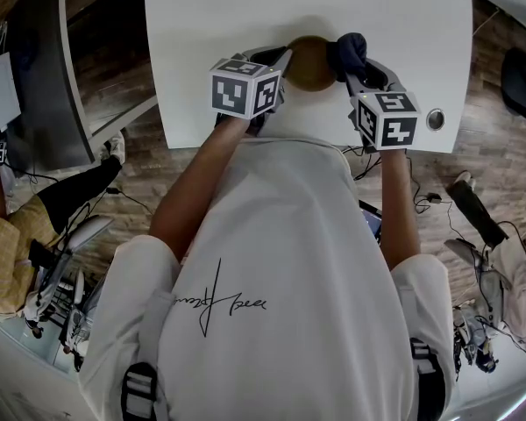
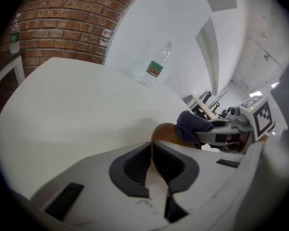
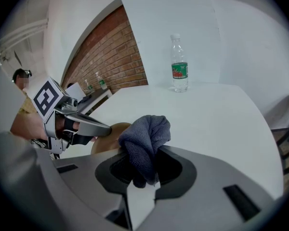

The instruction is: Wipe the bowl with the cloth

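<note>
Status: both grasps are made, and wiping looks to be at its start or in its early strokes. No view shows how much of the bowl has been covered, so most of the wiping is best counted as left to do.

Left tool [image 2: 151, 153]: jaws closed almost together on a thin brown edge, the rim of the bowl [image 2: 166, 133]. Firm pinch, no gap visible beside the rim.

Right tool [image 3: 142, 159]: jaws closed on the cloth [image 3: 145, 141], dark blue-grey and bunched, with a wad standing up above the pads and a small tail hanging below.

Bowl position: on or just above the white surface [image 1: 245, 7], near its front edge and between the two tools. Whether it rests on the surface or is lifted clear, I cannot tell.

Contact: in the head view the cloth sits at the bowl's right side and appears to touch it. The left gripper view agrees, with the wad lying against the bowl's far flank.

Pose: both arms reach forward from the body, with the tools converging on the bowl from opposite sides, left from the left and right from the right, marker cubes facing up.

A water bottle [image 2: 155, 67] stands well apart at the far side of the surface, out of play.
</note>
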Available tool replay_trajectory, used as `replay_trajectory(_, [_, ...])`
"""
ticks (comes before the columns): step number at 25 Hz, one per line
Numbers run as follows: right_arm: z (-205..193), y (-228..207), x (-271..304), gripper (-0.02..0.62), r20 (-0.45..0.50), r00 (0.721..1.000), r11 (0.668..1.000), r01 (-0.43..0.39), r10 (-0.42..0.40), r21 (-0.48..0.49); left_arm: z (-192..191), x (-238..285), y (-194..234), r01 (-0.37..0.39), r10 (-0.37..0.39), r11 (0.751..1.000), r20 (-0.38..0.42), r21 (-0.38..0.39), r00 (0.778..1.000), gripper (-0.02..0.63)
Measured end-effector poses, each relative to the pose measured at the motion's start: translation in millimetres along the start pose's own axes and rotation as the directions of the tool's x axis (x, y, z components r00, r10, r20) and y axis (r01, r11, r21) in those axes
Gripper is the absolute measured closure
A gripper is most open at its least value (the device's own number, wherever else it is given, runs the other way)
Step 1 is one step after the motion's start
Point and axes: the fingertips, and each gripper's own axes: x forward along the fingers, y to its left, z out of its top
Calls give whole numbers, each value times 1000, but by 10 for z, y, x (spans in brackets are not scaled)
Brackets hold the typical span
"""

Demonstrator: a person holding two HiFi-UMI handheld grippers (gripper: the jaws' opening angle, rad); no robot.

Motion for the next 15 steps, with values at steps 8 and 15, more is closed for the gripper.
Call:
replay_trajectory(8, [46, 14, 52, 522, -9, 1000, 1000, -3, 3, -22, -17, 9, 44, 1, -1, 1000, 4, -19, 1000, 597])
replay_trajectory(15, [137, 57, 106, 522, -26, 1000, 998, -10, 8, -68, 25, -16, 110, 1, -1, 1000, 5, -20, 1000, 597])
